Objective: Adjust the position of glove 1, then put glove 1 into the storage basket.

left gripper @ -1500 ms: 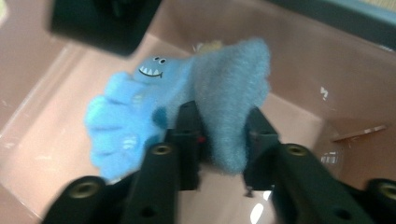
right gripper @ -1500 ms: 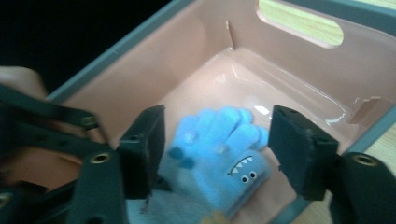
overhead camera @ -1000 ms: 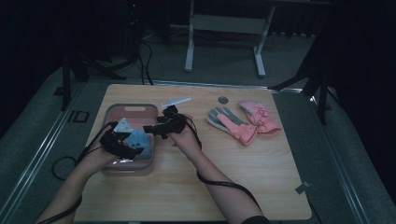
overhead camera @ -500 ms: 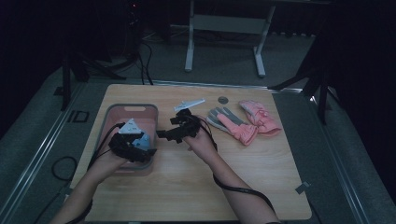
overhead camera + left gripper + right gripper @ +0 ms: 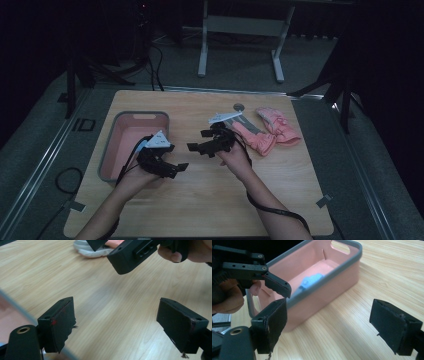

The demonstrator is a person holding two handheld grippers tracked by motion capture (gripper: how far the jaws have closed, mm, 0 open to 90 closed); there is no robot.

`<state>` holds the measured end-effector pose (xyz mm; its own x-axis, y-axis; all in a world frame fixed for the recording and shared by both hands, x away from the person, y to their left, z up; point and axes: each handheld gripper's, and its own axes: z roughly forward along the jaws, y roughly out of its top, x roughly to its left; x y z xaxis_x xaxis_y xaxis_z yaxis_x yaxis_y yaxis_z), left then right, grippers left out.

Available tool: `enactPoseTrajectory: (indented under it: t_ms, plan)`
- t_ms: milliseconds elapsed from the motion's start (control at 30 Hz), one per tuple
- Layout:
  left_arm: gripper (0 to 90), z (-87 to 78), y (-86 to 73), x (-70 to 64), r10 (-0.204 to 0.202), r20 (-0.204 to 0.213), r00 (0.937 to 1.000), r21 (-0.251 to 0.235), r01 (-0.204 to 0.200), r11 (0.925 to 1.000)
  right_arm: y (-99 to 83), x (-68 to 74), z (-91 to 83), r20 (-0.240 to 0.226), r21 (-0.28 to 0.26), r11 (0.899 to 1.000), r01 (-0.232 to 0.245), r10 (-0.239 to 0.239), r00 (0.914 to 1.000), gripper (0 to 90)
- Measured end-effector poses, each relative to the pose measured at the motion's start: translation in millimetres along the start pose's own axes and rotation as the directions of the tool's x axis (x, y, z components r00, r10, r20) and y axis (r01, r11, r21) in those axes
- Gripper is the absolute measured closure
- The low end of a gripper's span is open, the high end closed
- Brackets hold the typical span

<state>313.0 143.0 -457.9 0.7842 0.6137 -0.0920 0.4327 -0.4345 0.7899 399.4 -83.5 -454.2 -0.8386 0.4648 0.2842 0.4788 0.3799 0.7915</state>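
So far we judge one glove done: a blue glove point(image 5: 311, 281) lies inside the pink bin point(image 5: 131, 126) at the table's point(image 5: 200, 200) left side. Our left gripper point(image 5: 172, 167) beside the bin and our right gripper point(image 5: 196, 148) at mid-table both stand wide open, holding nothing. Left for us, it seems, are the pink gloves point(image 5: 270, 131) lying on the wood just beyond the right gripper.

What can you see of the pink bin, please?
The bin is a pink rectangular tub, plastic by its look, with a grey rim and a handle slot in its far end wall. It stands upright on the left part of the wooden table. A small blue thing lies inside. The left gripper hangs beside it, jaws open.
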Motion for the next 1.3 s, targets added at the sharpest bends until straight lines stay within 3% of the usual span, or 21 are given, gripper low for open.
enactPoseTrajectory:
  t_ms: [200,400,500,733,833,867,1000,1167,1300]
  plan:
    - [14.7,19.3,1.7,-20.0,0.011,0.034,0.9994,-0.026,-0.01,0.9996,-17.1,-11.6,-26.7,0.029,-0.01,1.0,0.012,-0.011,0.9995,14.1]
    - [9.5,36.2,1.8,-32.2,0.02,0.085,0.9962,-0.074,-0.014,0.9971,-37.1,-32.8,-58.3,0.039,-0.02,0.999,-0.046,0.046,0.9982,14.1]
    - [8.4,44.8,0.3,-40.0,0.031,0.085,0.9959,-0.082,-0.024,0.9964,-47.5,-42.8,-72.2,0.058,-0.031,0.998,-0.054,0.056,0.9967,13.7]
    - [8.3,63.9,-9.0,-54.3,0.052,0.117,0.9918,-0.095,-0.04,0.9946,-69.4,-59.0,-91.4,0.142,-0.014,1.0,-0.014,0.016,0.9897,15.7]
    - [8.3,71.3,-15.6,-59.9,0.062,0.131,0.9894,-0.092,-0.05,0.9944,-76.3,-66.5,-100.1,0.229,-0.003,1.0,0.029,-0.028,0.973,30.8]
    - [8.3,73.6,-18.4,-61.9,0.066,0.129,0.9894,-0.091,-0.055,0.9944,-78.0,-70.4,-103.5,0.245,-0.002,1.0,0.03,-0.029,0.9691,39.0]
    - [8.3,80.7,-30.4,-68.8,0.079,0.144,0.9864,-0.086,-0.067,0.9941,-82.7,-88.1,-115.5,0.284,-0.012,1.0,0.005,-0.001,0.9589,58.3]
    - [8.3,85.7,-44.3,-73.5,0.07,0.162,0.9842,-0.118,-0.051,0.9917,-79.1,-112.1,-124.3,0.351,-0.025,1.0,-0.007,0.015,0.9363,64.6]
    - [8.3,86.9,-51.3,-73.1,0.043,0.158,0.9865,-0.144,-0.02,0.9894,-73.9,-133.4,-124.1,0.394,-0.023,1.0,-0.021,0.029,0.9185,68.0]
